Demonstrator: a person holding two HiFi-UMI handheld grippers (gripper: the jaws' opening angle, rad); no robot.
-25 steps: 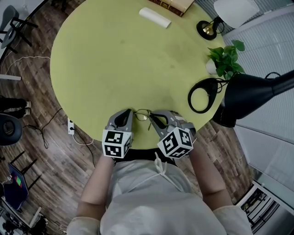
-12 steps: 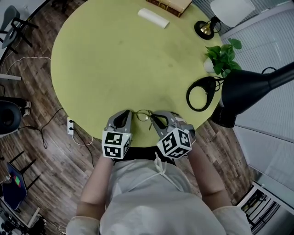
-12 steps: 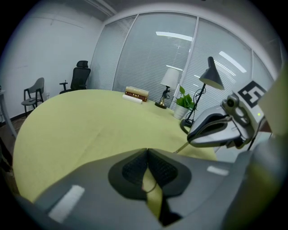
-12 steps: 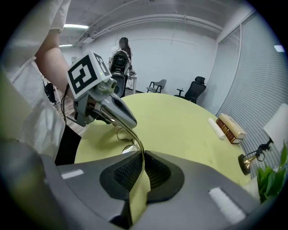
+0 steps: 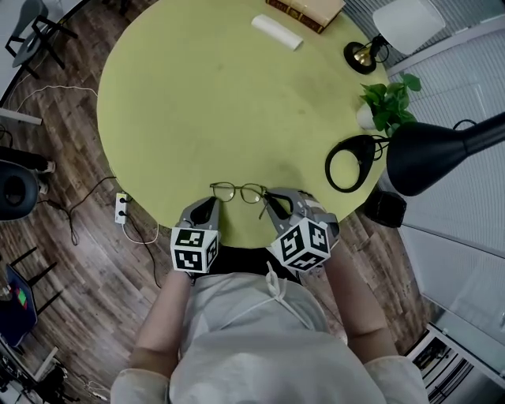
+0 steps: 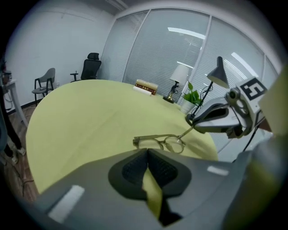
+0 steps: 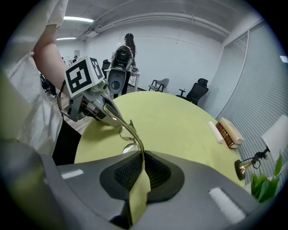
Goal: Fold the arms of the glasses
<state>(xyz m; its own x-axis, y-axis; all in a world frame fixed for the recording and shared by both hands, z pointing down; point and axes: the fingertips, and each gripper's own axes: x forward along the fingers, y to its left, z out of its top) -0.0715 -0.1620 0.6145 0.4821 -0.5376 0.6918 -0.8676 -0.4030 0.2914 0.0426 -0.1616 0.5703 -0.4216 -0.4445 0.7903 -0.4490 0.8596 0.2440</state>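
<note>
Thin metal-framed glasses (image 5: 237, 191) lie near the front edge of the round yellow-green table (image 5: 237, 95). My right gripper (image 5: 270, 197) is shut on the glasses' right arm; in the right gripper view that thin arm (image 7: 128, 130) runs straight into my right gripper (image 7: 143, 155) between its pads. My left gripper (image 5: 207, 203) sits just short of the frame's left end, apart from it, and is shut on nothing. In the left gripper view the glasses (image 6: 159, 143) lie beyond my left gripper (image 6: 146, 152), with the right gripper (image 6: 191, 120) on their far arm.
A black desk lamp (image 5: 442, 154) with a ring base (image 5: 347, 166) stands at the table's right edge, beside a potted plant (image 5: 387, 102). At the back are a small brass-footed lamp (image 5: 363, 54), a book (image 5: 304, 9) and a white roll (image 5: 276, 31). A person (image 7: 123, 51) stands far off.
My left gripper has drawn back from the glasses' left end toward the table's front edge. The frame's left lens now shows free. The right gripper has kept its hold and place.
</note>
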